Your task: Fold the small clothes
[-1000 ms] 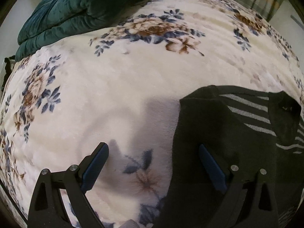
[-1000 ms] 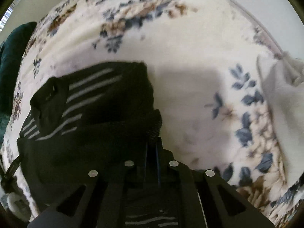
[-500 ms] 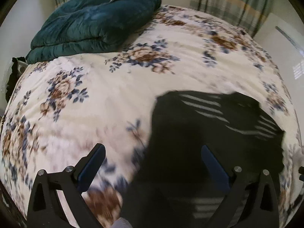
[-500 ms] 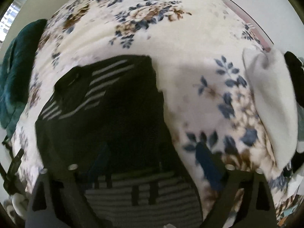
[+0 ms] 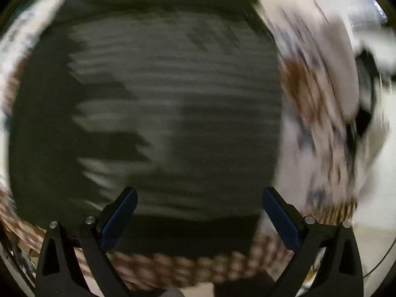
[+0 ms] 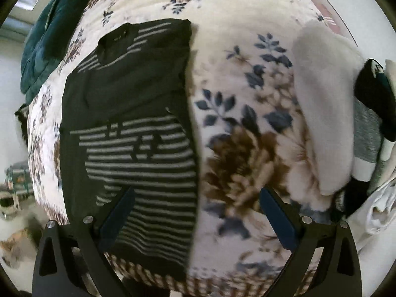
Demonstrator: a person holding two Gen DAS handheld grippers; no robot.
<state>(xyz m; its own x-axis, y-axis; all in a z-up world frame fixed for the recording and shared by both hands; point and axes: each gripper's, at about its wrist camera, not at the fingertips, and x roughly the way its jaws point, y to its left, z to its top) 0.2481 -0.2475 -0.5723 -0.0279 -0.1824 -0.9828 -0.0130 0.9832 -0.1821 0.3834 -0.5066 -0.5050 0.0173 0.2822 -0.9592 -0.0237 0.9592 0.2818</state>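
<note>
While both tools hang clear of the cloth, nothing gripped: left gripper (image 5: 198, 212) spread wide, fingers released, empty; right gripper (image 6: 196, 212) likewise parted, blue pads (image 6: 277, 219) well apart, holding nothing. Black striped sweater (image 6: 128, 113) laid lengthwise on floral blanket (image 6: 247, 148), neckline toward far end, hem nearest the right wrist camera. Both sleeves apparently folded inward over the chest, leaving a long narrow panel with straight side edges; judged ready for a crosswise fold, hem brought up toward collar. Sweater (image 5: 160, 104) filling most of the left wrist view, heavily smeared by motion blur, so exact seams and edges unreadable there. Probably released on purpose, to let the side folds settle flat before regripping at the hem corners. Pile of other garments (image 6: 366, 133) heaped at the blanket's right edge, near but apart from the sweater, with a cream piece (image 6: 324, 109) lying in front of it. Teal quilt (image 6: 47, 37) bunched at far left, well apart. Plush blanket likely to drag on knit; risk of sleeves slipping out during lifting.
</note>
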